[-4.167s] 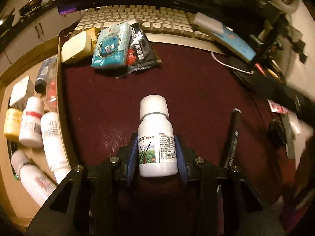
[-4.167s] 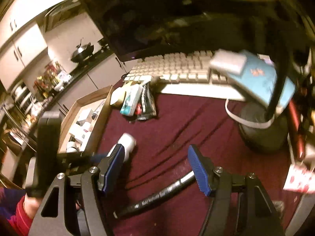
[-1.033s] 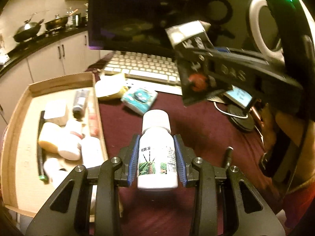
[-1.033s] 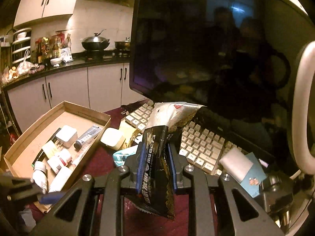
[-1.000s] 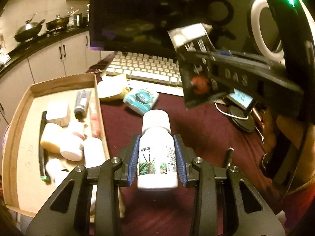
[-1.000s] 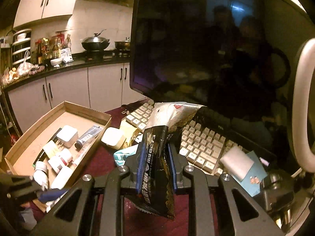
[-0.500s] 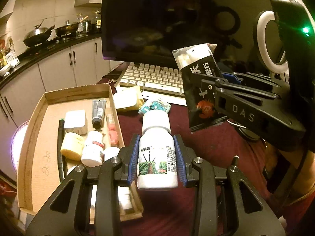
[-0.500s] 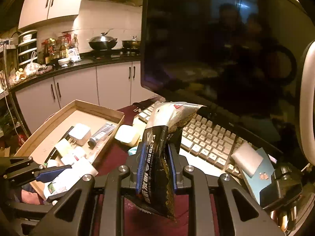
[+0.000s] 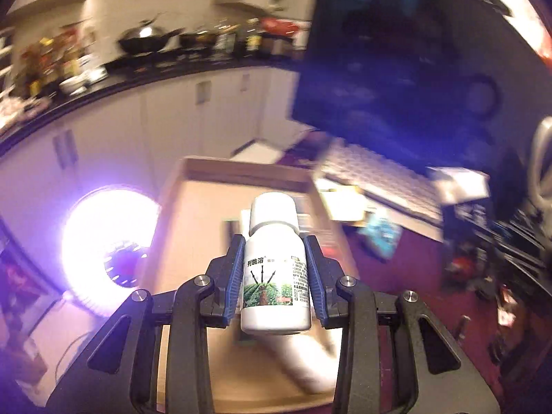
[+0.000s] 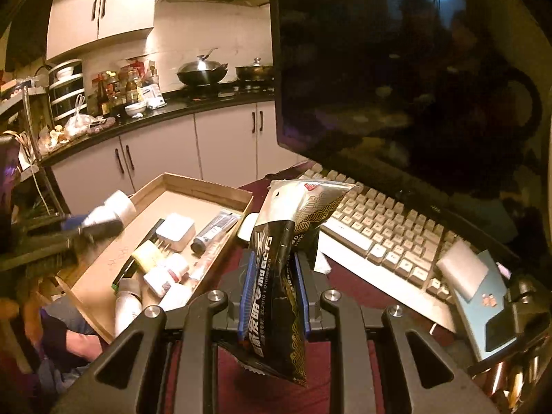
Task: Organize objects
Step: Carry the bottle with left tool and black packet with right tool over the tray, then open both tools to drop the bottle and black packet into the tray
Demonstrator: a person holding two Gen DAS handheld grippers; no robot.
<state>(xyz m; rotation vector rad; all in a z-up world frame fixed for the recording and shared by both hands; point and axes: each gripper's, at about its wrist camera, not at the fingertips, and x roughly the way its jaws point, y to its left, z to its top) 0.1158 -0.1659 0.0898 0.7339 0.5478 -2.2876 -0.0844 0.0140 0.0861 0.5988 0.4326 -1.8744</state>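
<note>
My left gripper (image 9: pixel 275 270) is shut on a white bottle (image 9: pixel 274 276) with a green plant label and a white cap, held in the air over the cardboard tray (image 9: pixel 193 214). From the right wrist view that same bottle (image 10: pixel 110 212) hangs above the tray's left side. My right gripper (image 10: pixel 274 291) is shut on a black and silver snack packet (image 10: pixel 286 265), held upright above the dark red mat (image 10: pixel 345 379) just right of the tray (image 10: pixel 207 186).
The tray holds several small bottles (image 10: pixel 162 277), a white box (image 10: pixel 175 231) and a grey tube (image 10: pixel 215 229). A keyboard (image 10: pixel 386 238) and dark monitor (image 10: pixel 396 69) stand behind. A bright ring light (image 9: pixel 107 252) glows at the left. Kitchen cabinets (image 10: pixel 165 158) lie beyond the tray.
My left gripper has swung left with the white bottle, from above the red mat to above the tray. The right gripper with the packet has turned a little but stayed in place.
</note>
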